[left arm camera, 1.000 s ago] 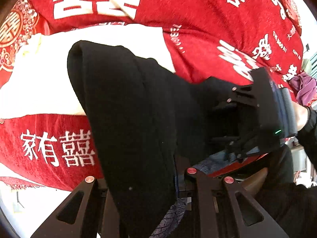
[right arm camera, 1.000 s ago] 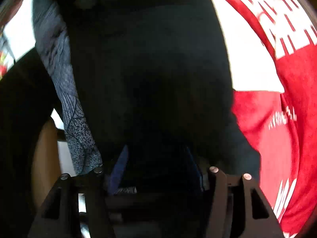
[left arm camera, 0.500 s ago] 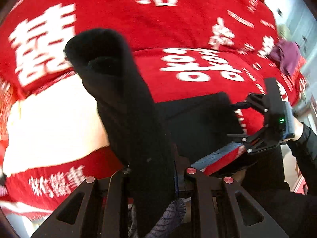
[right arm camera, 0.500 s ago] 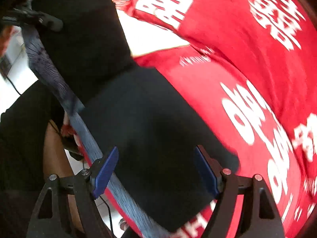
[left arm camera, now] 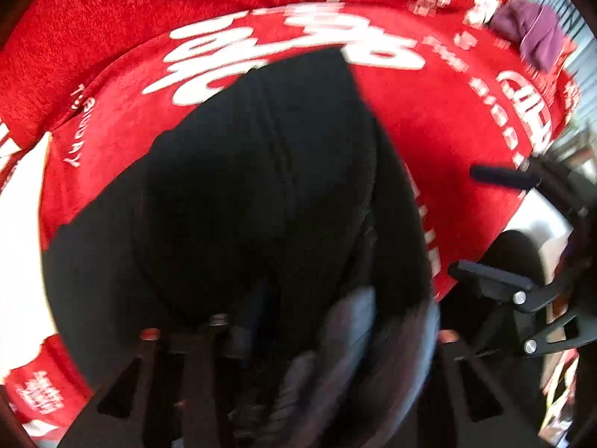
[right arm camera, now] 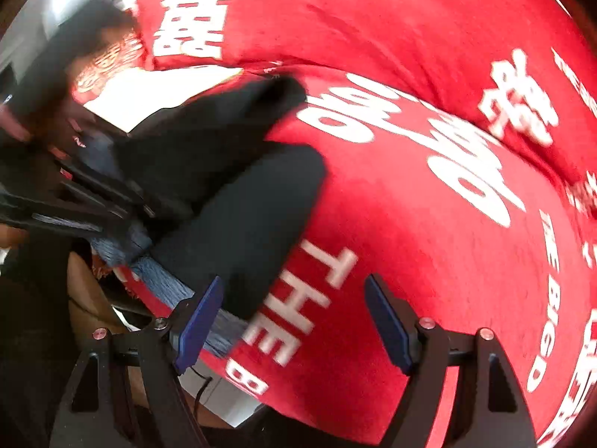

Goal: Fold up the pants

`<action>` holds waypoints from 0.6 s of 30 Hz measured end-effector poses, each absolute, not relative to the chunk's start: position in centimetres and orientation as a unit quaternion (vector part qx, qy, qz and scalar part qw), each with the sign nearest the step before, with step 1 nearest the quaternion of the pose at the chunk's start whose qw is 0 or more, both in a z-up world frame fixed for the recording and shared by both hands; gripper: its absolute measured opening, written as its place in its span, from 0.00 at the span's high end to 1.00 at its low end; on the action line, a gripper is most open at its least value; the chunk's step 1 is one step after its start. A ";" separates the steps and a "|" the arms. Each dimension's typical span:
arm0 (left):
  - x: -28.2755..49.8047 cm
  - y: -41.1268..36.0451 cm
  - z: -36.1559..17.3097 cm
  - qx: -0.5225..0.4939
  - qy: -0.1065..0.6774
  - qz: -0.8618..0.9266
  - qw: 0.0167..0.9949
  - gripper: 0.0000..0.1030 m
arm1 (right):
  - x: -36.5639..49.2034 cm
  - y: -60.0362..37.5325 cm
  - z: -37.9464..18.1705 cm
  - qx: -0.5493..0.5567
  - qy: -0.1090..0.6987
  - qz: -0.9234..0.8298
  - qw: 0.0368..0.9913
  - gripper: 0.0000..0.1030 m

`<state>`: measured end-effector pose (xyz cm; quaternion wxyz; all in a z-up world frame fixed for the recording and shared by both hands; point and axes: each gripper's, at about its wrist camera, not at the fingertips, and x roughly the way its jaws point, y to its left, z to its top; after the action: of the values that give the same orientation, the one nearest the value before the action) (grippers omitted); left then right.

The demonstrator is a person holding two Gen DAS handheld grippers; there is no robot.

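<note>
Black pants (left arm camera: 261, 194) — folded over, grey-blue waistband at near edge — on red cloth

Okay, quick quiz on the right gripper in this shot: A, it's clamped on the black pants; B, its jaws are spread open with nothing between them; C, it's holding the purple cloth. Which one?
B: the right gripper has its blue-padded jaws wide apart over the red blanket, with the black pants lying just ahead, ungripped.

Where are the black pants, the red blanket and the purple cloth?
black pants (left arm camera: 261, 194), left wrist view, middle of the folded fabric.
red blanket (right arm camera: 429, 224), right wrist view, bare red pile.
purple cloth (left arm camera: 533, 33), left wrist view, centre of the bundle.
</note>
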<state>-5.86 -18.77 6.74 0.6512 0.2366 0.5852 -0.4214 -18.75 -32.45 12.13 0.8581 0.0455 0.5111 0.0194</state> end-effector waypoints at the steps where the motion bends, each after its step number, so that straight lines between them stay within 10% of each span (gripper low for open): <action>1: -6.1 -18.6 7.4 0.224 0.588 -0.432 0.646 0.41 | -19.3 -32.9 12.1 0.054 0.509 0.013 0.859 0.22; 11: -5.8 -13.4 16.3 0.079 0.564 -0.526 0.631 0.38 | -21.5 -33.9 17.2 0.126 0.428 0.004 0.895 0.21; 14: -4.6 -11.6 17.1 0.083 0.534 -0.496 0.680 0.01 | -21.1 -31.7 19.6 0.130 0.390 0.054 0.910 0.21; 18: -2.2 -10.0 14.0 0.083 0.557 -0.446 0.696 0.01 | -20.2 -26.3 19.4 0.106 0.385 0.174 0.900 0.20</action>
<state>-2.23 -10.03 14.03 0.6961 0.0827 0.5568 -0.4455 -20.19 -26.26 19.38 0.9002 0.1063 0.3849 0.1736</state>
